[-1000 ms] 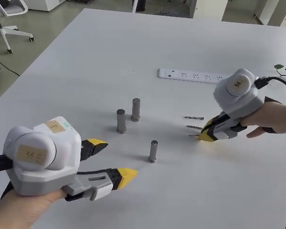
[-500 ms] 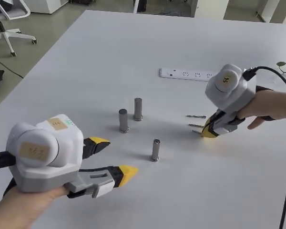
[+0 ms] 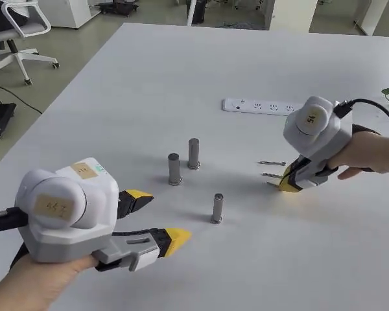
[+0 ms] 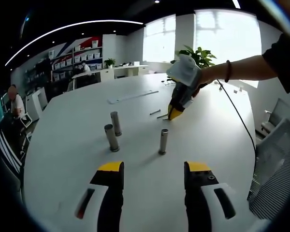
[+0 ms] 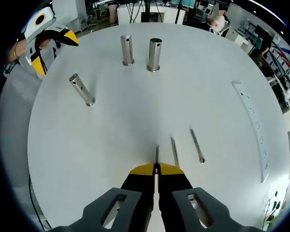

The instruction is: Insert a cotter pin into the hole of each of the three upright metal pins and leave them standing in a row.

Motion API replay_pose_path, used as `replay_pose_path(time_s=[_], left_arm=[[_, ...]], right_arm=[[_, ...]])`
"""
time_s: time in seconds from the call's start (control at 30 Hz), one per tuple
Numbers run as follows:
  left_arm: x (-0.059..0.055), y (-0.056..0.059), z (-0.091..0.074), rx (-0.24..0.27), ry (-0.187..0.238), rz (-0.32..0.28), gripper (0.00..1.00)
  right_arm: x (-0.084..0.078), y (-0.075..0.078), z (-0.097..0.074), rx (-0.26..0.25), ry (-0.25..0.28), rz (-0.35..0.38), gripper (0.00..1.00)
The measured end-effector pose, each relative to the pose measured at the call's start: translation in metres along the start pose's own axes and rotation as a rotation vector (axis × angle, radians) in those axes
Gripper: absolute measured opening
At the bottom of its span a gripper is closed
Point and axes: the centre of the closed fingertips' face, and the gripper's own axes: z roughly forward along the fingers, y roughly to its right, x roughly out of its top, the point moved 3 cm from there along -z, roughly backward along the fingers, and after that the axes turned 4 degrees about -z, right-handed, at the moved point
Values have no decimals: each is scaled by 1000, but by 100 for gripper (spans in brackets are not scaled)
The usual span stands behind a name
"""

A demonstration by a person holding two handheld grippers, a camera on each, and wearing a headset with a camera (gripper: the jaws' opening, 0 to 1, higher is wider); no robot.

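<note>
Barely started: none of the three metal pins point(image 3: 193, 153) mid-frame has anything in it yet. Right hand-held gripper point(image 3: 286, 185), right side, pinches one cotter pin point(image 5: 156, 153) on the tabletop point(image 3: 181, 78); left hand-held gripper point(image 3: 161, 215) lower left, spread wide.

The head view looks down on the white tabletop point(image 3: 181, 78); both gripper views skim it low from opposite sides, sharing three upright grey metal pins point(image 3: 193, 153) toward twelve o'clock.

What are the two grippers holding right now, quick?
Left gripper: open, holding nothing.
Right gripper: jaws shut on a cotter pin.
</note>
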Motion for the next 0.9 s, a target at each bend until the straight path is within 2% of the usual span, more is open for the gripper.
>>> replay_pose_path(time_s=[0.1, 0.3, 0.5, 0.77, 0.9], left_arm=[[1, -1, -1, 4, 2, 3, 49], [3, -2, -4, 10, 2, 4, 48], [5, -1, -5, 8, 0, 3, 47], [15, 4, -6, -3, 8, 13, 43], [17, 10, -4, -30, 2, 14, 39]], right_arm=[[5, 2, 0, -27, 24, -2, 0], [12, -2, -4, -49, 28, -52, 0], [24, -7, -19, -100, 69, -93, 0], [49, -23, -42, -135, 154, -154, 0], [60, -39, -49, -146, 196, -206, 0]])
